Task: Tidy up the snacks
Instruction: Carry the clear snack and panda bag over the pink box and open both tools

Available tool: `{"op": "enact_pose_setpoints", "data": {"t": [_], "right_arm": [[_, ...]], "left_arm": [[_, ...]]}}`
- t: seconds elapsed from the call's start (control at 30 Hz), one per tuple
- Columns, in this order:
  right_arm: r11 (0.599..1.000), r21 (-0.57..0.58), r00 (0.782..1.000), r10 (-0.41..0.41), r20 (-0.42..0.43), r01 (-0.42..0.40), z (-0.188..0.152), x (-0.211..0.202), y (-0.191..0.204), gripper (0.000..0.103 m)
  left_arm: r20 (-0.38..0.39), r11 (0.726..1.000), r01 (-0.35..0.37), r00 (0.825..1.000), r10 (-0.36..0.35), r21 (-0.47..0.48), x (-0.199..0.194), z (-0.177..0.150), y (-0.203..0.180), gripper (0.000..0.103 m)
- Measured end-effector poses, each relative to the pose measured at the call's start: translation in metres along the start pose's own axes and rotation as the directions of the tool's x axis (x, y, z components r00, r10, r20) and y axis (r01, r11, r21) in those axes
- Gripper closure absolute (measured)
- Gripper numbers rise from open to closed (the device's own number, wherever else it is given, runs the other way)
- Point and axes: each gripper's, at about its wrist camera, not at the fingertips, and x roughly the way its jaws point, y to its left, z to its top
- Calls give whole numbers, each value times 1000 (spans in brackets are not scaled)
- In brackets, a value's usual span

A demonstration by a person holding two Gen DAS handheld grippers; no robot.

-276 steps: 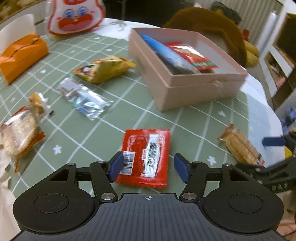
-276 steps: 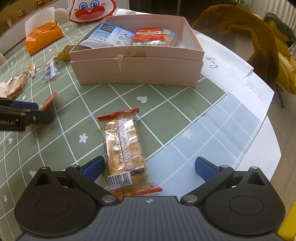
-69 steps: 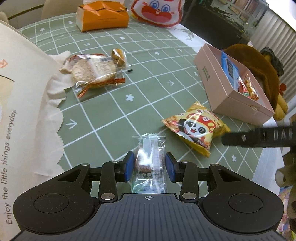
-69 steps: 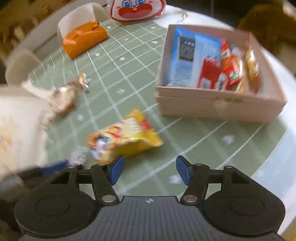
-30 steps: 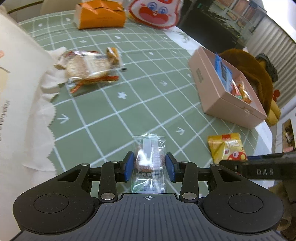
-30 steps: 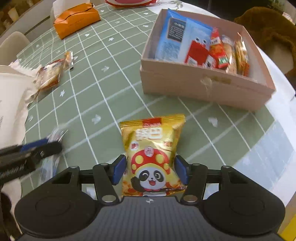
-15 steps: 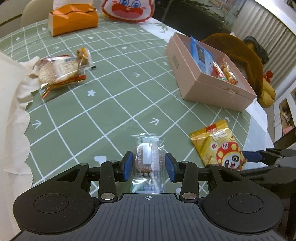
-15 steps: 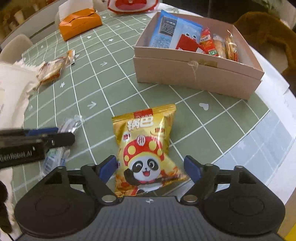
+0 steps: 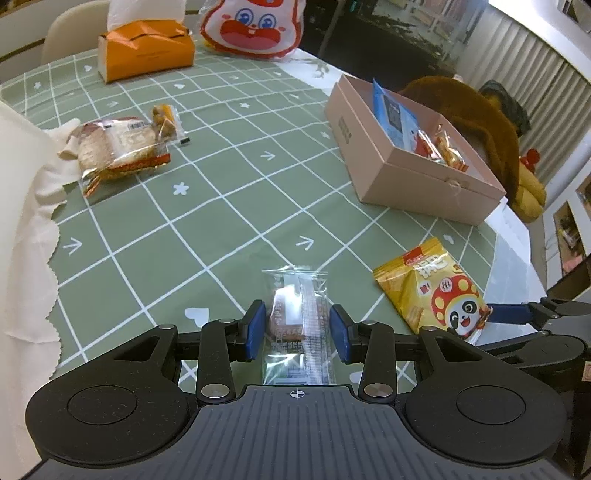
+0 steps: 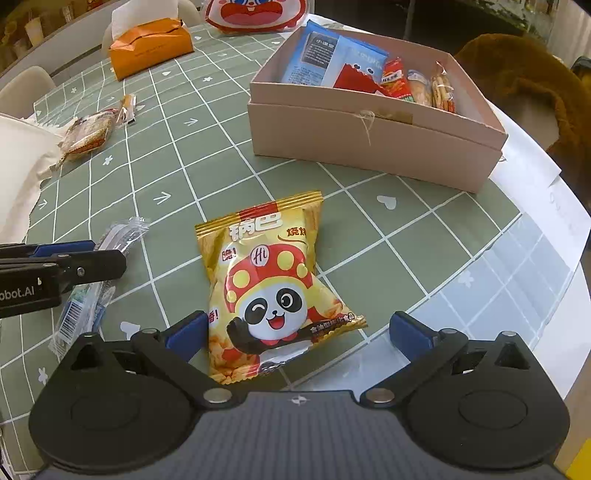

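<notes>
Left wrist view: the clear-wrapped snack (image 9: 298,317) is pinched in the left gripper (image 9: 297,329) near the table's (image 9: 229,192) front edge. The right gripper (image 10: 298,334), spread wide, straddles the yellow panda bag (image 10: 269,288) lying before the pink box (image 10: 373,136).

Clear packet (image 9: 298,325): near end hidden under left hand-held gripper (image 9: 297,329) body, print too small to read. Rabbit bag (image 10: 256,13) cut off at 12 o'clock edge.

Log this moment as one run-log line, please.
left tongs: shut on clear-wrapped snack | right tongs: open around yellow panda bag, bag on table | pink box: holds snacks
</notes>
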Motion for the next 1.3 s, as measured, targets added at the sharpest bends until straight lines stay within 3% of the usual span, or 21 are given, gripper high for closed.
{"op": "enact_pose_setpoints", "data": {"t": [0.2,0.27,0.3,0.4,0.57,0.73,0.97,1.03,1.17,1.3], "right_arm": [[1000,-8,1000,2,5,-2,-2,-2,0,1],[999,-25,1000,22,1,-22,-4,-8,1,13],[999,-43,999,33,13,-32,-4,-15,3,14],[995,-96,997,35,62,-29,-1,-30,9,14],[994,-86,996,76,45,-72,19,-30,12,14],[986,-164,995,28,96,-12,24,-34,20,14],[972,-234,998,38,49,-26,29,-17,31,14],[975,-221,999,37,35,-29,32,-9,30,19],[977,-207,998,46,-34,-53,32,2,26,39],[979,-194,998,58,-31,-63,25,-6,20,42]], "left_arm": [[5,1000,10,1000,-10,0,-2,-3,2,61],[-1,1000,-4,1000,4,15,-1,-2,-1,61],[-1,1000,-10,1000,10,22,-1,-2,-3,61],[-1,999,-14,1000,14,29,-1,-2,-3,61],[1,999,-14,1000,14,34,0,-3,-3,61],[7,999,-12,1000,12,37,0,-4,-3,61],[12,999,-17,1000,16,46,-1,-6,-5,63],[13,999,-14,1000,14,46,-1,-6,-4,61],[13,999,-20,1000,19,51,-1,-6,-5,61],[9,998,-25,1000,24,54,0,-6,-6,61]]}}
